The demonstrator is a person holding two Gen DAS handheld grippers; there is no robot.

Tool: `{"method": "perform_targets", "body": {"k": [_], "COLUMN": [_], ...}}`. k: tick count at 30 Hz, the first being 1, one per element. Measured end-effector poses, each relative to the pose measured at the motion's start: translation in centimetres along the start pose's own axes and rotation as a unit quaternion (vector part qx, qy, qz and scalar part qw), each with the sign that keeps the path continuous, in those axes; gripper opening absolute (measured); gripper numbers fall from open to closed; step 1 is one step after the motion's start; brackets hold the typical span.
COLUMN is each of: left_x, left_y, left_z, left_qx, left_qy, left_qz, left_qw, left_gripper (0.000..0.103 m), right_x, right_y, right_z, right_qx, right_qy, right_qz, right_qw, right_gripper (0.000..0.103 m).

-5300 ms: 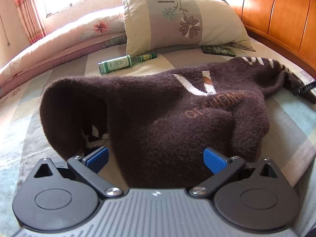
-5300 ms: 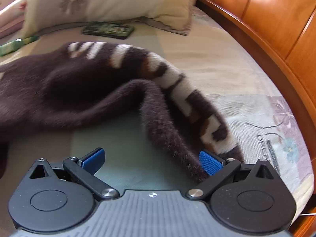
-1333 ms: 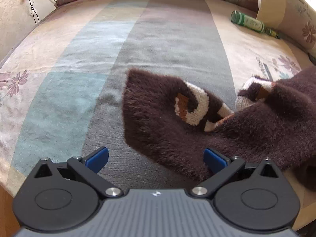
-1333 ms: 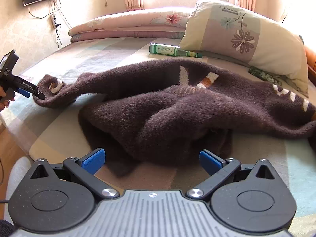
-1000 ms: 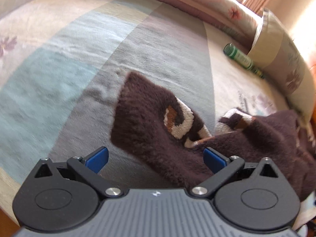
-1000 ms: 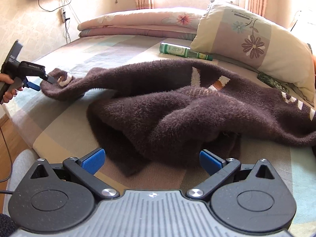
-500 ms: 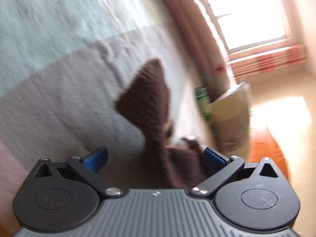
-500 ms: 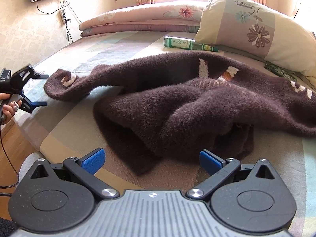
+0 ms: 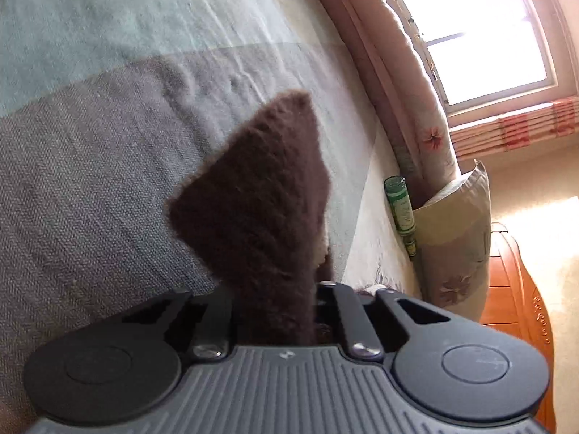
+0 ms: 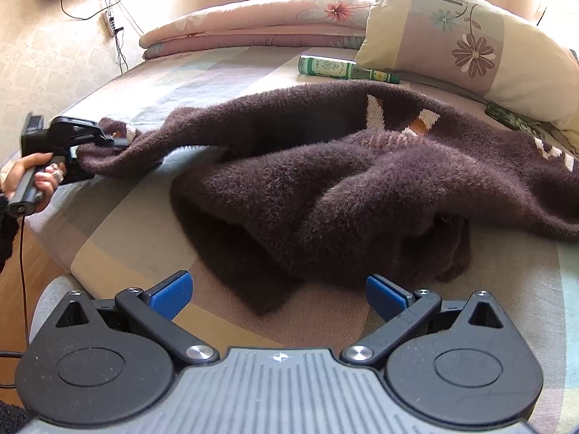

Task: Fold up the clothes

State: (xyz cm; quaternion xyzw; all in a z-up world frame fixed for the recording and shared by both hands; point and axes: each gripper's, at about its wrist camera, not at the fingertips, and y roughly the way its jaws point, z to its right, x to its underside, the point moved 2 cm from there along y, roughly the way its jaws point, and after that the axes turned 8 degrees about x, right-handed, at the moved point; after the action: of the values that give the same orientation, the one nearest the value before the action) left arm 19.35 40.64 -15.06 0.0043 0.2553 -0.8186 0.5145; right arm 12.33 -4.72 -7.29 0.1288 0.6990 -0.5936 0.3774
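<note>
Clamping the cuff of the fuzzy dark-brown knitted sweater [image 9: 253,195], my left gripper [image 9: 273,311] holds it above the striped bed [image 9: 90,166]. My right gripper [image 10: 278,294] gapes wide before the crumpled body; beyond lies a green glass bottle [image 10: 336,68].

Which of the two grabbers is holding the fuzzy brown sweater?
The left gripper, at the bed's far left edge: it is clamped on the sweater's sleeve end. The right gripper is open, holding nothing.
</note>
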Motion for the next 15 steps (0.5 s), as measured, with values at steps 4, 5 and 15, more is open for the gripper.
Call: {"method": "perform_targets", "body": {"k": [4, 5, 15], "left_x": [-0.4, -0.7, -8.0], "left_y": [-1.2, -1.7, -4.1], "left_z": [3.0, 3.8, 8.9], "left_qx": [0.015, 0.018, 0.005], "left_qy": [0.052, 0.064, 0.117], "left_qz": [0.004, 0.006, 0.068], "left_qw": [0.9986, 0.9978, 0.9909], "left_gripper": [0.006, 0.006, 0.005], "right_x": [0.2, 0.2, 0.1], "right_y": [0.1, 0.2, 0.4], "right_z": [0.1, 0.1, 0.3], "right_qx": [0.006, 0.007, 0.005], "right_qy": [-0.007, -0.005, -0.001], "right_qz": [0.000, -0.002, -0.001], "right_qw": [1.000, 1.000, 1.000], "right_gripper": [0.103, 0.103, 0.103]}}
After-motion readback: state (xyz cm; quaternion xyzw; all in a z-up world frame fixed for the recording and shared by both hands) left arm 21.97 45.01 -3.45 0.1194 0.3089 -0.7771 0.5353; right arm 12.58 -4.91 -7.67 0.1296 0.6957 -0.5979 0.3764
